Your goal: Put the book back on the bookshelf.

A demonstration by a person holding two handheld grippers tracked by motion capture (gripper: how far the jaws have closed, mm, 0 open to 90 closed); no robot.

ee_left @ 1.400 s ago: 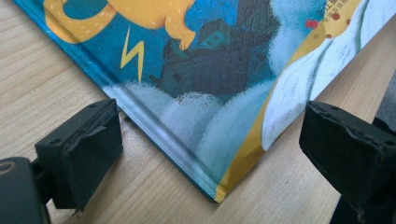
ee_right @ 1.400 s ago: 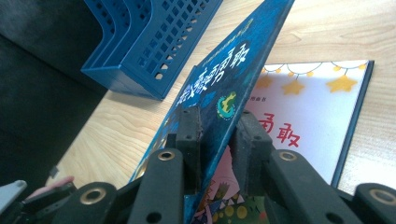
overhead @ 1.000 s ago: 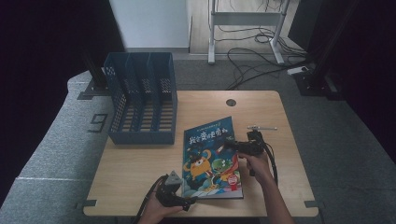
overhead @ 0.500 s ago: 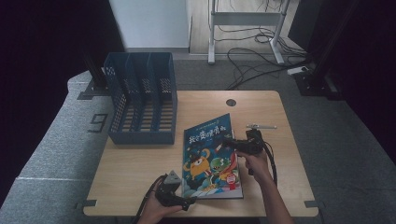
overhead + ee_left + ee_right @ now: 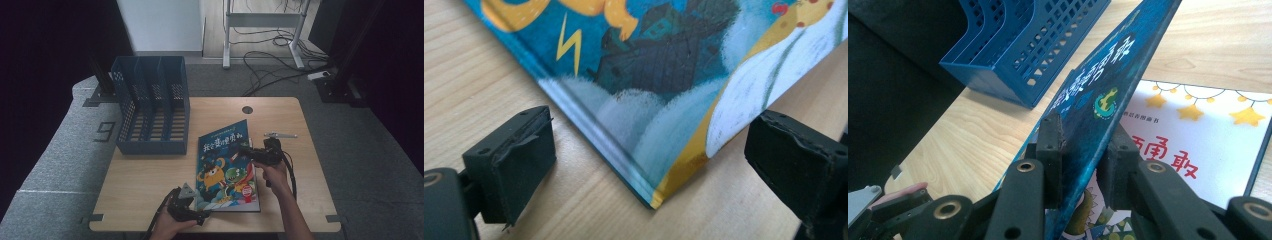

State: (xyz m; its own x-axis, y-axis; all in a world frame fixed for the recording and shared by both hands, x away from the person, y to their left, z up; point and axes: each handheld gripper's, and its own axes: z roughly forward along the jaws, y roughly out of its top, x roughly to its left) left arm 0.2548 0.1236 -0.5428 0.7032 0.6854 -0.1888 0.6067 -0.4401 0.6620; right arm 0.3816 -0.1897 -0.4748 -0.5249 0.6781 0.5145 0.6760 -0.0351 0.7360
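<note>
Picture book (image 5: 227, 167) lies near the front edge of the table (image 5: 150, 185), right of centre, with its front cover (image 5: 1103, 90) lifted off the first page. That cover looks stiff and glossy, a thin board that should hold its shape but could slip between smooth pads, so I judge the free right edge the best place to take hold, well in from the corner. The right gripper (image 5: 1083, 155) does just that: its jaws are closed on the cover's edge, one pad on each face, holding it raised at a steep tilt. The right hand (image 5: 275, 175) lies at the book's right side, forearm coming in from the near edge. The left gripper (image 5: 651, 150) sits at the near left corner of the book, jaws wide apart on either side of that corner and touching nothing; it seems placed to steady the book. Farther off at the left stands a blue file rack (image 5: 152, 110), and a small metal piece (image 5: 280, 135) lies right of the book.
</note>
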